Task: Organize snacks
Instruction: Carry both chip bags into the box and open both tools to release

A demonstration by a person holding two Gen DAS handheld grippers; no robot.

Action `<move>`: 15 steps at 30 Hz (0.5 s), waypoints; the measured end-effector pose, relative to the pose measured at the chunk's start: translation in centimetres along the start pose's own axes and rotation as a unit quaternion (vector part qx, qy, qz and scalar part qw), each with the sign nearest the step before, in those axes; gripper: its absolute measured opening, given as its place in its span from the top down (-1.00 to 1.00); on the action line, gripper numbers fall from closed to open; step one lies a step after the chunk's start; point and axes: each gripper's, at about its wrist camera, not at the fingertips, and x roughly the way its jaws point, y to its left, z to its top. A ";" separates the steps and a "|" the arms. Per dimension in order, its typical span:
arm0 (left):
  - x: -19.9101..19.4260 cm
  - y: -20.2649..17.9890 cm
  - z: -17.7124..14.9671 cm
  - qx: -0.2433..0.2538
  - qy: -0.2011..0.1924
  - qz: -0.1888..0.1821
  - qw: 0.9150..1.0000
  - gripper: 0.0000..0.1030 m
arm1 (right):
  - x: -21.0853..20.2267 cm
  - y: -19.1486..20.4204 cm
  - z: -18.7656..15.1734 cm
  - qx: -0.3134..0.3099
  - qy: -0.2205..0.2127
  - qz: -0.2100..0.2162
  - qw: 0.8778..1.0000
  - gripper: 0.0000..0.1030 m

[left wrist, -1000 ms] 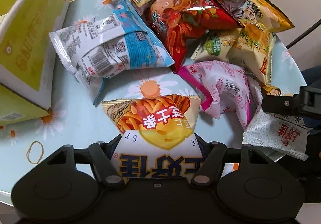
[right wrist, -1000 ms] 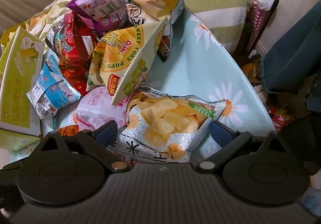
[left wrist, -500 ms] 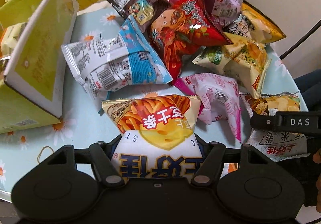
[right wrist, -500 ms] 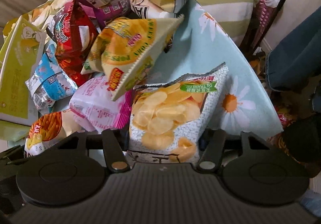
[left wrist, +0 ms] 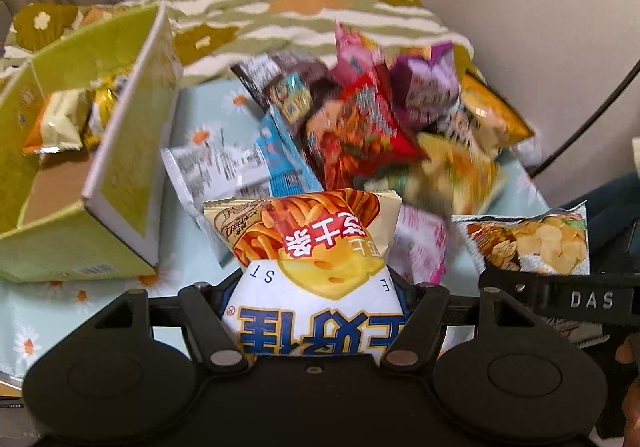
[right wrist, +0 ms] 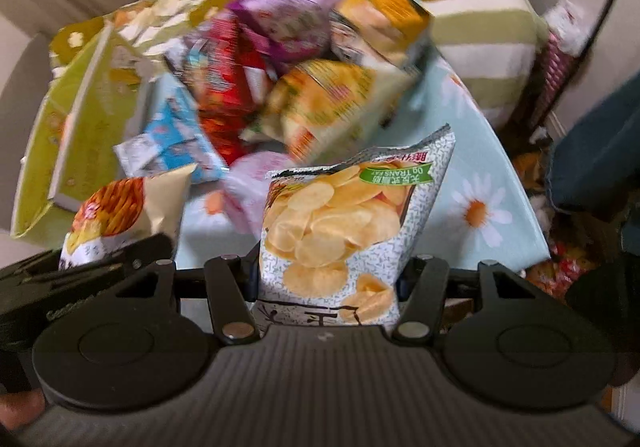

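Observation:
My left gripper (left wrist: 314, 291) is shut on a cheese-fries snack bag (left wrist: 308, 243) and holds it above the table; the bag also shows in the right wrist view (right wrist: 120, 215). My right gripper (right wrist: 330, 279) is shut on a potato-chip bag (right wrist: 340, 223), lifted off the table; it shows at the right of the left wrist view (left wrist: 536, 243). A pile of snack bags (left wrist: 360, 127) lies on the daisy-print table (left wrist: 100, 295). An open yellow-green box (left wrist: 120, 167) with a few snack packs inside (left wrist: 60, 123) stands at the left.
A striped flowered cushion (left wrist: 300, 11) lies behind the table. A black cable (left wrist: 592, 111) runs at the right by the wall. Dark blue fabric (right wrist: 596, 151) and clutter on the floor (right wrist: 560, 263) are to the right of the table.
Both grippers have lifted up and back with their bags. The right gripper closed on the chip bag and raised it. The box's inside has come into view.

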 end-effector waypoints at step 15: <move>-7.4 5.5 4.3 -0.049 -0.102 0.071 0.991 -0.39 | -3.5 9.8 5.4 -0.134 -0.057 0.079 0.986 -0.39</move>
